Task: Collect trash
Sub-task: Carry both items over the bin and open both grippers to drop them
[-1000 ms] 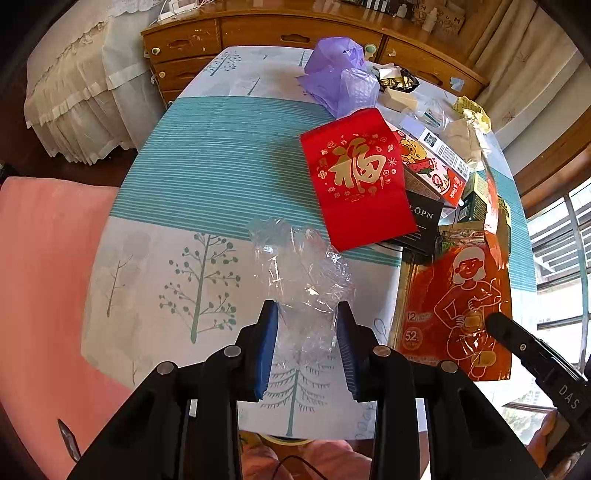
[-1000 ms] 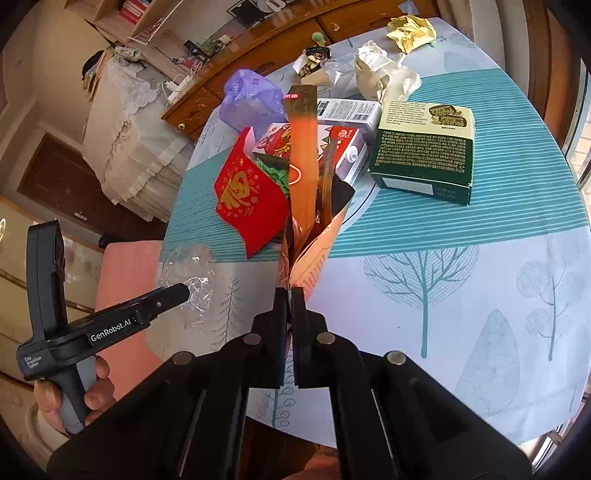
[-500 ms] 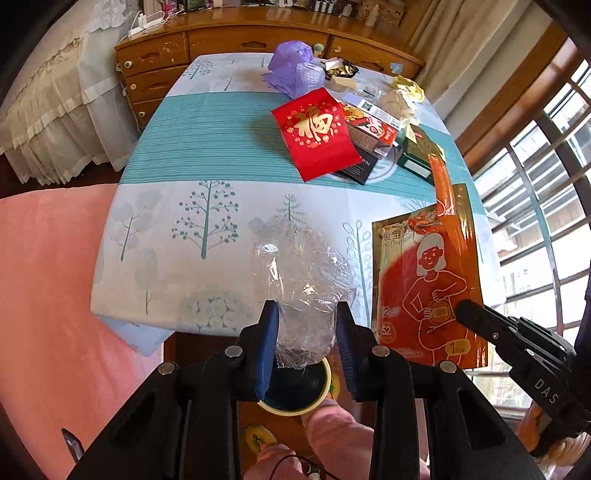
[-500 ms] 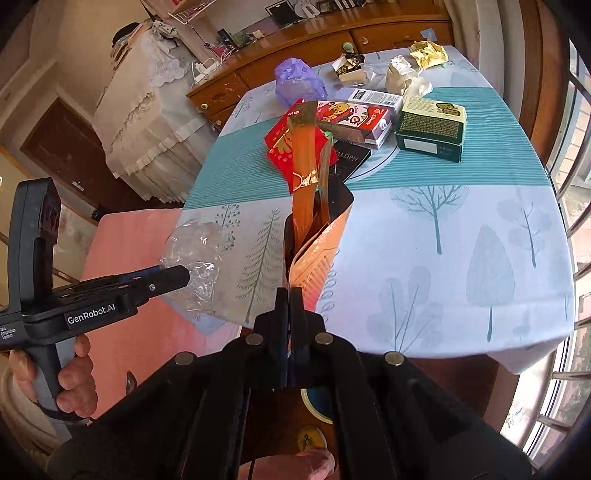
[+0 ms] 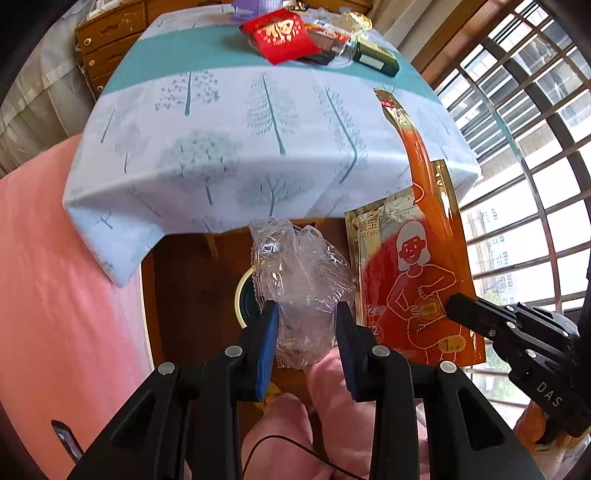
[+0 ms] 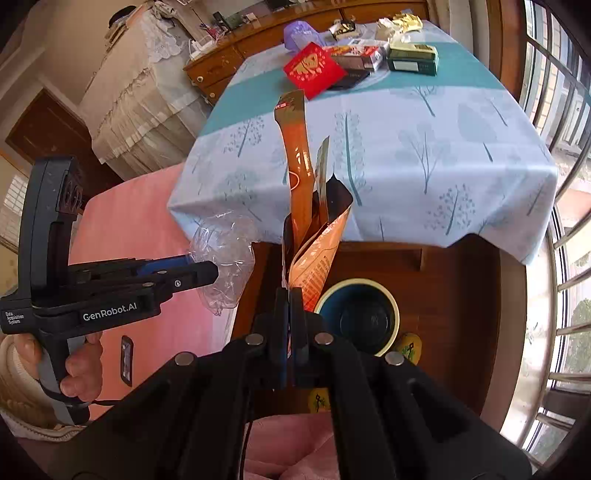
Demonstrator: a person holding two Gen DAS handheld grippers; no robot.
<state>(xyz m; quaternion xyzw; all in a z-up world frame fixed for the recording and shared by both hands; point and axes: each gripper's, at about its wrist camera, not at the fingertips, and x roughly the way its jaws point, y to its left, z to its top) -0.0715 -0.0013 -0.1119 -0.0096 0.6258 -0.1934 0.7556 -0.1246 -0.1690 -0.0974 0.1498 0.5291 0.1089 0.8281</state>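
My left gripper [image 5: 306, 325] is shut on a crumpled clear plastic wrapper [image 5: 301, 280], held off the table's near edge; in the right wrist view that gripper [image 6: 212, 273] and wrapper [image 6: 225, 254] show at the left. My right gripper [image 6: 290, 299] is shut on an orange pouch [image 6: 314, 266] with a long torn strip [image 6: 297, 155] standing up. The same orange pouch [image 5: 410, 280], printed with a figure, hangs at the right of the left wrist view, pinched by the right gripper [image 5: 452, 306]. A round dark bin [image 6: 358, 314] with a pale rim sits on the floor just below both.
The table [image 6: 406, 155] with a tree-print cloth carries a red packet [image 6: 314, 70], a green box [image 6: 413, 59], a purple bag [image 6: 299, 31] and other wrappers at its far end. A pink cushion [image 5: 55, 295] lies left. Window bars [image 5: 524, 147] stand right. Pink-clad legs [image 5: 303, 424] are below.
Both grippers have pulled back from over the table to beyond its near edge, carrying the clear wrapper and the orange pouch. The floor bin has come into full view beneath them.
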